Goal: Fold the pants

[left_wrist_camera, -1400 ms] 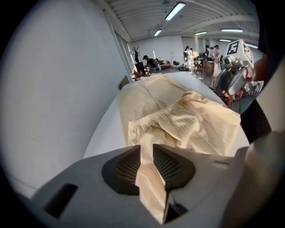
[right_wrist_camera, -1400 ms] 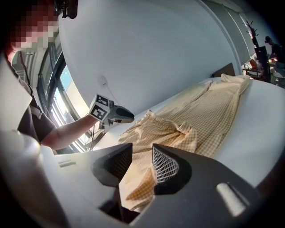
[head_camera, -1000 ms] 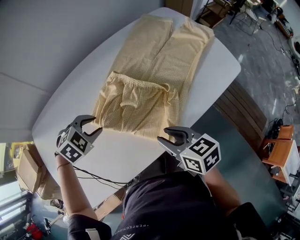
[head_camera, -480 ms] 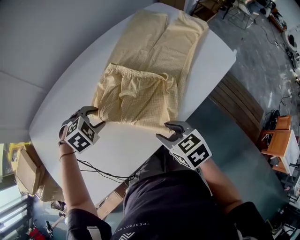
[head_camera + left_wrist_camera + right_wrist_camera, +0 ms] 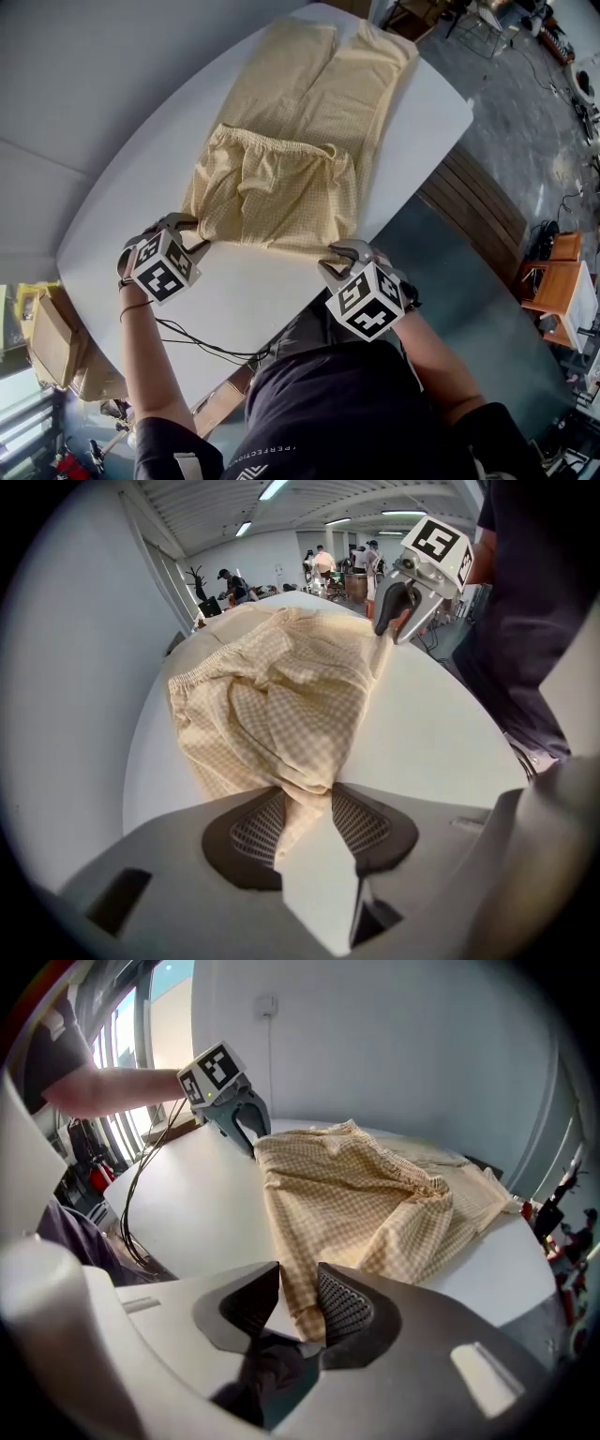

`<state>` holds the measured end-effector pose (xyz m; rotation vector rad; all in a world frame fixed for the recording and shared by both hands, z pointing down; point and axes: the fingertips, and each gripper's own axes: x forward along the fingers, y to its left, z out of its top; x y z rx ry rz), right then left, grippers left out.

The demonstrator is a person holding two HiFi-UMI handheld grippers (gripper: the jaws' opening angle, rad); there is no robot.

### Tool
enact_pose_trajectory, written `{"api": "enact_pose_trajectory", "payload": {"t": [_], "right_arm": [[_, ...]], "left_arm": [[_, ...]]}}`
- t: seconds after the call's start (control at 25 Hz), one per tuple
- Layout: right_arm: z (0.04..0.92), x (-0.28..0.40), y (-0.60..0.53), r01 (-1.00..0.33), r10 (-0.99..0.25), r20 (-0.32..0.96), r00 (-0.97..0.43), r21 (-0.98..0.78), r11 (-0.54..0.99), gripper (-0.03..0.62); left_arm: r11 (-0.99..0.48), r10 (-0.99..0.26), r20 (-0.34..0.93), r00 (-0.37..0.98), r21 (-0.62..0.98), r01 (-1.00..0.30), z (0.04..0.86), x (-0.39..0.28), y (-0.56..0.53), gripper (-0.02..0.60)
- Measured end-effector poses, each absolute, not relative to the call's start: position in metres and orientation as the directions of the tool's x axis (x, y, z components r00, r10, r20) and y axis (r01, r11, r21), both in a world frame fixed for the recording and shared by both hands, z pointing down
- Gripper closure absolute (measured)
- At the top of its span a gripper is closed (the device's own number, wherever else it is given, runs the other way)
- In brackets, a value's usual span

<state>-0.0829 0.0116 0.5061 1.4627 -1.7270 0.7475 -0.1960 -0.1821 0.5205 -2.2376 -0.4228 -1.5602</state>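
Pale yellow checked pants (image 5: 281,178) lie on the white table (image 5: 253,291), waistband half folded back over the legs, with the fold nearest me. My left gripper (image 5: 192,232) is down at the fold's left corner. In the left gripper view a bunched corner of the pants (image 5: 272,696) narrows between the left gripper's (image 5: 305,794) pads. My right gripper (image 5: 339,255) is at the fold's right corner, near the table's edge. There the pants (image 5: 356,1194) pass between the right gripper's (image 5: 298,1302) pads. Both sets of jaws have just been closing, with cloth between them.
A cable (image 5: 206,352) trails from the left gripper across the table's near part. My body stands at the near edge. Wooden slatted furniture (image 5: 478,220) stands to the right of the table and cardboard boxes (image 5: 47,337) to the lower left.
Both grippers came down from above the bare table onto the near fold of the pants. The right one rolled as it dropped. Cloth now sits between both pairs of jaws.
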Motion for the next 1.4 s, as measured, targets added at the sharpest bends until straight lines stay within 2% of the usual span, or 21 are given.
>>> {"api": "enact_pose_trajectory", "payload": {"t": [0.16,0.2,0.24,0.32,0.48,0.76,1.0,1.2,1.4], "right_arm": [[0.506,-0.080,0.010,-0.980,-0.550,0.835,-0.026,0.086,0.177,0.491],[0.506,-0.078,0.010,-0.982,-0.550,0.835,-0.017,0.090,0.167,0.520],[0.507,-0.076,0.010,-0.984,-0.548,0.836,-0.014,0.086,0.156,0.546],[0.507,-0.075,0.010,-0.989,-0.542,0.840,-0.029,0.055,0.137,0.569],[0.504,-0.083,0.017,-0.988,-0.505,0.858,-0.095,-0.017,0.156,0.577],[0.474,-0.130,0.035,-0.926,-0.441,0.817,-0.372,-0.296,0.234,0.577],[0.442,-0.123,0.023,-0.932,-0.509,0.782,-0.359,-0.268,0.244,0.577],[0.414,-0.098,0.010,-0.941,-0.569,0.752,-0.333,-0.227,0.251,0.577],[0.389,-0.046,-0.005,-0.961,-0.645,0.713,-0.273,-0.170,0.219,0.577]], "left_arm": [[-0.885,0.032,0.940,0.339,-0.131,0.447,0.521,-0.197,-0.181,0.447],[-0.883,0.019,0.940,0.341,-0.144,0.446,0.521,-0.197,-0.183,0.466],[-0.879,-0.002,0.939,0.343,-0.165,0.446,0.522,-0.197,-0.185,0.521],[-0.872,-0.029,0.938,0.345,-0.192,0.449,0.523,-0.197,-0.188,0.539],[-0.888,-0.025,0.939,0.344,-0.179,0.424,0.517,-0.206,-0.189,0.546],[-0.924,0.048,0.965,0.256,-0.054,0.379,0.501,-0.262,-0.178,0.548],[-0.923,0.040,0.953,0.300,-0.080,0.377,0.462,-0.247,-0.175,0.548],[-0.920,-0.060,0.942,0.329,-0.180,0.348,0.427,-0.220,-0.204,0.548],[-0.895,-0.178,0.907,0.381,-0.310,0.321,0.389,-0.172,-0.232,0.546]]}}
